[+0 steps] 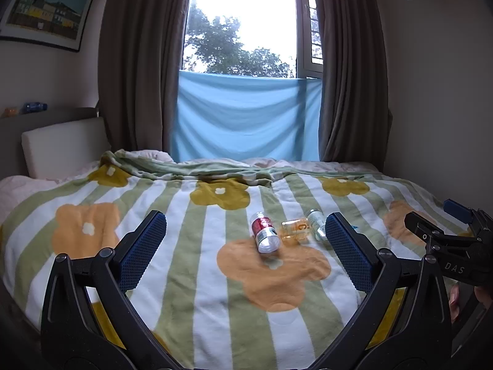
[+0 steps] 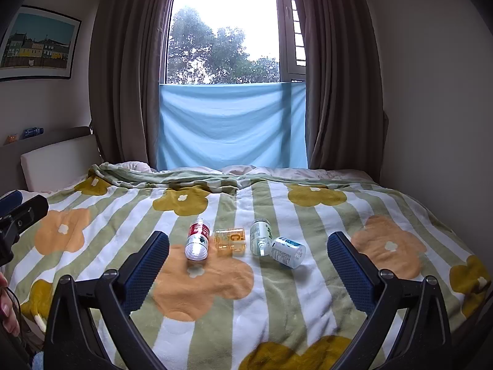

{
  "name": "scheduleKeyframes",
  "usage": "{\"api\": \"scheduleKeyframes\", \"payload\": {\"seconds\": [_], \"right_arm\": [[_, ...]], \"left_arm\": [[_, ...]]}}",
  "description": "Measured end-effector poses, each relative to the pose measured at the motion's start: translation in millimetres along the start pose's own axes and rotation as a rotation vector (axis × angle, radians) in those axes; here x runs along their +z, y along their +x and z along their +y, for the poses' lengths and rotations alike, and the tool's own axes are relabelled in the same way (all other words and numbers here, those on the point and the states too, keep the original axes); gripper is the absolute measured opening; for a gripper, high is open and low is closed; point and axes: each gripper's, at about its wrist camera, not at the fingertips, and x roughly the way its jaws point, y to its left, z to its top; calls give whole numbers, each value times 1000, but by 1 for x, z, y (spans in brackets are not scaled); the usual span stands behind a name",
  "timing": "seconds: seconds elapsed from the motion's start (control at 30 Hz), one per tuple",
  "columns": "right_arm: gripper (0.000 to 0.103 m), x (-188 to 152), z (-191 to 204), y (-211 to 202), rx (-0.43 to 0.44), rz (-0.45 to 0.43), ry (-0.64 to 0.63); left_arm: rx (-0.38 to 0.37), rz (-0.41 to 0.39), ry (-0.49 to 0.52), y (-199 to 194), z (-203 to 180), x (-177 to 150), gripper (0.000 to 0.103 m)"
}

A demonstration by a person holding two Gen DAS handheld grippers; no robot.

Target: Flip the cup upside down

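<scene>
1. Four cups lie tipped mid-blanket (image 2: 277, 293): red-labelled cup (image 2: 197, 240), orange cup (image 2: 230, 239), green-printed cup (image 2: 260, 240).
2. Only the right view shows the blue-labelled cup (image 2: 288, 252).
3. Left gripper (image 1: 245, 248) and right gripper (image 2: 248, 265) both spread, empty.

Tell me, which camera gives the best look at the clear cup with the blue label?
The right wrist view: the blue-labelled cup lies on its side in plain sight on the blanket. In the left wrist view it is hidden behind a gripper finger.
</scene>
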Motion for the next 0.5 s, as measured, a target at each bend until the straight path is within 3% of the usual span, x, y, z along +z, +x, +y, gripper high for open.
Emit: {"api": "scheduleKeyframes", "payload": {"seconds": [0.5], "right_arm": [[103, 7, -3, -7, -8, -12, 1]], "left_arm": [[-3, -16, -6, -5, 0, 3, 103]]}}
